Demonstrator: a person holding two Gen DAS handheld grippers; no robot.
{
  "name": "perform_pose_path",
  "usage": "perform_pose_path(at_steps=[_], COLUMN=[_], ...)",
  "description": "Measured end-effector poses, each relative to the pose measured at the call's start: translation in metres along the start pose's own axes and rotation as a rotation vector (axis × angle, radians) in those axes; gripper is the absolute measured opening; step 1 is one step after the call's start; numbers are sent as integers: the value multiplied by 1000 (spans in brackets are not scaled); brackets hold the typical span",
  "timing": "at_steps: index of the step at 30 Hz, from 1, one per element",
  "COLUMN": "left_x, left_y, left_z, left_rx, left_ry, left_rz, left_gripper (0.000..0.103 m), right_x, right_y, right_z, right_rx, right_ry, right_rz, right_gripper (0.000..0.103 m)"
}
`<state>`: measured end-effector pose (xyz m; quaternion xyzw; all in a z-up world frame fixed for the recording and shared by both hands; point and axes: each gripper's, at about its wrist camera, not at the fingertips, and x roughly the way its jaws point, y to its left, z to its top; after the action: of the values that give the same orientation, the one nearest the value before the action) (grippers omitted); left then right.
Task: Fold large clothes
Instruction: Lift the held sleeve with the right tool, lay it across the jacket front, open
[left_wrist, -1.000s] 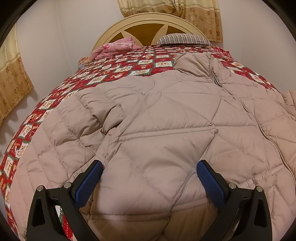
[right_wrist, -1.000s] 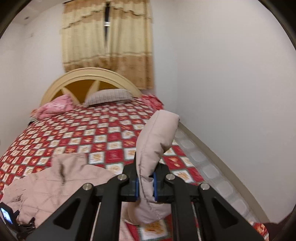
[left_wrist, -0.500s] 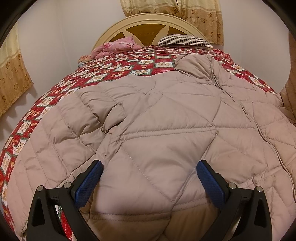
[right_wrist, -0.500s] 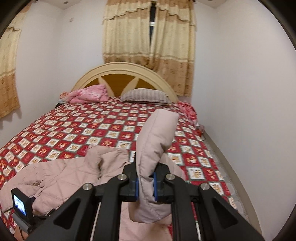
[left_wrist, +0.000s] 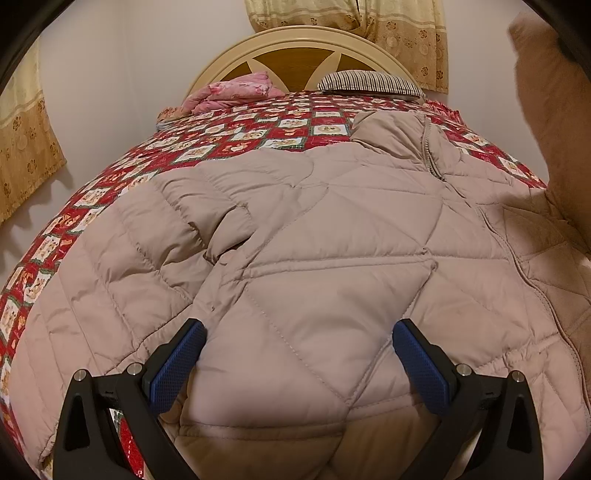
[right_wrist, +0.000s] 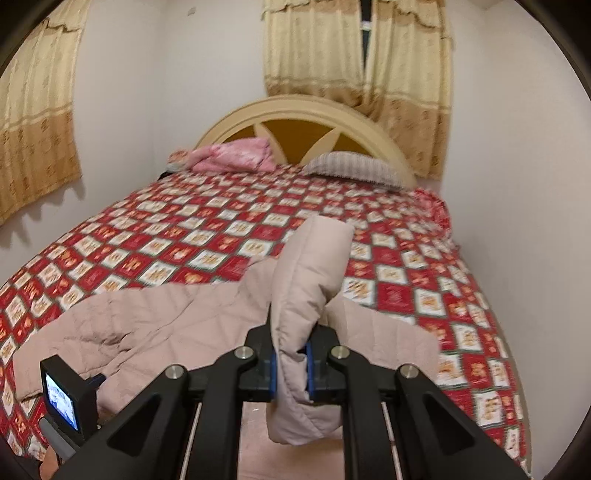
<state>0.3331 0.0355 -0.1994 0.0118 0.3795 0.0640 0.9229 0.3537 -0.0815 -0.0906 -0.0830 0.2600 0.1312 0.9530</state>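
Clamping a raised sleeve (right_wrist: 310, 295) of the beige quilted jacket (left_wrist: 332, 258), the right gripper (right_wrist: 290, 363) has its blue pads drawn narrow on the padded fabric, which stands up in a fold above the jaws and hangs in a lump below them. The left gripper (left_wrist: 295, 354) sits with its jaws spread wide, blue pads (left_wrist: 179, 365) resting low on the jacket near its bottom hem, one on either side of a bulge of quilting, gripping nothing.

The jacket lies spread, zip side up, across the near half of the bed, on a red patchwork bedspread (right_wrist: 221, 236). Its collar (left_wrist: 388, 125) points toward the headboard (right_wrist: 306, 114), and its other sleeve lies flat along the left side, near the bed edge. In the left wrist view the lifted sleeve rises at the far right edge of the frame.

Beyond the collar the bedspread runs bare up to a striped pillow (right_wrist: 354, 170) and a pink bundle of cloth (right_wrist: 236, 155) by the headboard. A wall stands close along the bed's right side, with curtains (right_wrist: 358, 74) behind.
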Motion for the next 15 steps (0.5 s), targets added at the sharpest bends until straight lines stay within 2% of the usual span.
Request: perform_pose_path(at_steps=[9, 15], left_x=[0, 0], left_y=[2, 2], left_z=[0, 0], left_rx=[-10, -10], left_ry=[1, 0], left_rz=[-7, -6], left_gripper=[102, 102], right_x=[51, 72], right_y=[29, 40], right_z=[-38, -54], right_rx=[11, 35], right_ry=[123, 175], right_rz=[84, 126], right_gripper=[13, 13])
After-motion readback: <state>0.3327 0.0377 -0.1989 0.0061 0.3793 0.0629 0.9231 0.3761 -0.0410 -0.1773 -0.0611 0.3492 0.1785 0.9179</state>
